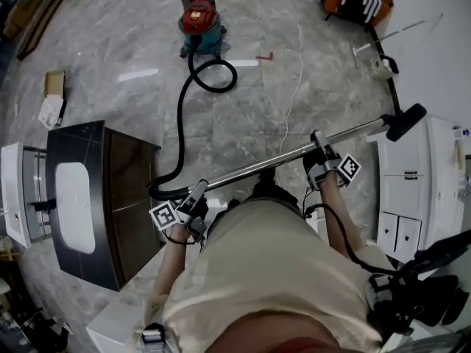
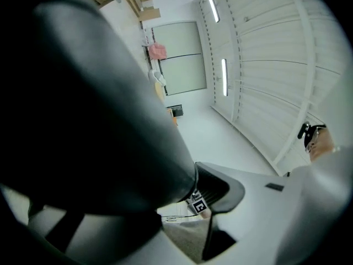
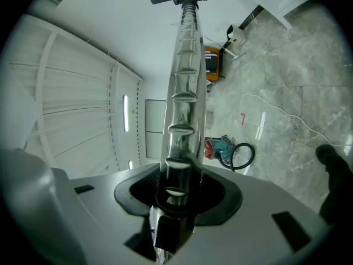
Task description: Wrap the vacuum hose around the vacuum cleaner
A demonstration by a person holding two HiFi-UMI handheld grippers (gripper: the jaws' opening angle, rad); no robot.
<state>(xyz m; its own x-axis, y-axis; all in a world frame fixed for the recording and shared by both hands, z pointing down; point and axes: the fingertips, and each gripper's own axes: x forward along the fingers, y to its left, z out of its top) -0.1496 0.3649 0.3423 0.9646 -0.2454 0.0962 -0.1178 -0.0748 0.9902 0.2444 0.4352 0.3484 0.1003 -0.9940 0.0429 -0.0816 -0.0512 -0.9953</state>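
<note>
Left tongs (image 1: pixel 197 195) clamped on black hose cuff (image 1: pixel 160 191), well apart from vacuum cleaner (image 1: pixel 200 22) on floor (image 1: pixel 110 57). Vacuum hose (image 1: pixel 182 116) trailing from vacuum cleaner, one loop just beside it, unwrapped. Right tongs (image 1: pixel 321 154) clamped on metal wand (image 1: pixel 272 163), roughly level. Floor nozzle (image 1: pixel 405 120) at wand's end, well right of vacuum cleaner.

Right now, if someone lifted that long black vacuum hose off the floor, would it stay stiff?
Probably floppy: the long black vacuum hose lies in curves and a loop on the grey marble floor. It would likely sag and swing. Pulling it may tug the red-and-teal vacuum cleaner it plugs into.
</note>
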